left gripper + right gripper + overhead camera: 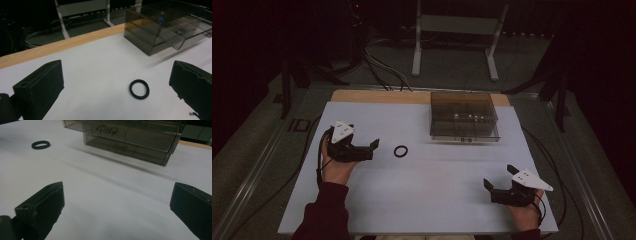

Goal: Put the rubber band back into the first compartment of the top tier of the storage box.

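A small black ring (401,151) lies flat on the white table top (427,185), left of centre. My left gripper (373,150) is held just left of the ring, pointing at it, open and empty. In the left gripper view the ring (139,89) lies ahead between the wide-apart jaws, nearer the right one. A smoky transparent drawer box (464,117) stands at the back right, its upper drawer (130,132) pulled out a little. My right gripper (498,177) rests near the front right corner, open and empty, and sees the ring (40,144) far off to the left.
A wooden strip (62,45) runs along the table's back edge. Something small and blue (161,18) sits inside the box. Behind the table stand a white metal frame (457,25) and dark stands, with cables (382,70) on the floor.
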`<state>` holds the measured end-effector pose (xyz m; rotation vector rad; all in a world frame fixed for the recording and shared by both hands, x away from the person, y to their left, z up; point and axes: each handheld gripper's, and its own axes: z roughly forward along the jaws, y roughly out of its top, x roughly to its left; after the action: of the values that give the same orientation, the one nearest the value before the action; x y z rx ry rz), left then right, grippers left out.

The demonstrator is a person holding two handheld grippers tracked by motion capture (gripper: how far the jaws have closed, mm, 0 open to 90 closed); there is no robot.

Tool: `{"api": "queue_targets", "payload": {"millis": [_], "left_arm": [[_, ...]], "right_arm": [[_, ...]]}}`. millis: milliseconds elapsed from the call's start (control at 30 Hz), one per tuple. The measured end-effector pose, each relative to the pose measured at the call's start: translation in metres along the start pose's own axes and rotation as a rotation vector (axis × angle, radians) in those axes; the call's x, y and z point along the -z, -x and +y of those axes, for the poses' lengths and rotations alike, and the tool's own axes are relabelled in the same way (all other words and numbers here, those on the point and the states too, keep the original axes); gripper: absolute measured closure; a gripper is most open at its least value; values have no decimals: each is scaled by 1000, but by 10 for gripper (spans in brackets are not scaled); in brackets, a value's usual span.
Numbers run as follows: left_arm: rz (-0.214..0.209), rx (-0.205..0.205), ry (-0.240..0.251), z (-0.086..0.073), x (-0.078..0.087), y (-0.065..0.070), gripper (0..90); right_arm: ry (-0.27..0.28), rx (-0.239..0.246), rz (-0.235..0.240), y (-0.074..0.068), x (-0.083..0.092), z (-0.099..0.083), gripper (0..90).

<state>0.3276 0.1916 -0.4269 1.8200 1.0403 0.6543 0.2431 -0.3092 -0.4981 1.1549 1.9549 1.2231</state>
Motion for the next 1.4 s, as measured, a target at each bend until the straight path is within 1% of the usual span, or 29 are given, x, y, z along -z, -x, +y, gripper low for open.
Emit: {"api": "queue_targets", "payload": {"millis": [133,233,533,600,700,1033,1100,1267,1400], "left_arm": [[-8,-13,-24,3,-8,0,5],[-12,-16,-36,6,-15,1,5],[-19,-19,-50,6,-26,4,6],[-23,-22,-62,6,-31,5,6],[-26,-22,-68,6,-35,6,6],[-49,-39,-119,3,-55,12,6],[-50,-38,-125,2,-59,14,6],[-54,-52,-150,-2,-68,16,6],[-53,-57,-157,-4,-74,16,6]], "right_arm": [[0,-3,-1,0,0,0,0],[-1,0,-1,0,0,0,0],[2,-7,6,0,0,0,0],[2,-10,7,0,0,1,0],[2,-10,8,0,0,1,0],[1,-9,9,0,0,1,0],[2,-8,10,0,0,1,0],[2,-8,11,0,0,1,0],[2,-9,11,0,0,1,0]]}}
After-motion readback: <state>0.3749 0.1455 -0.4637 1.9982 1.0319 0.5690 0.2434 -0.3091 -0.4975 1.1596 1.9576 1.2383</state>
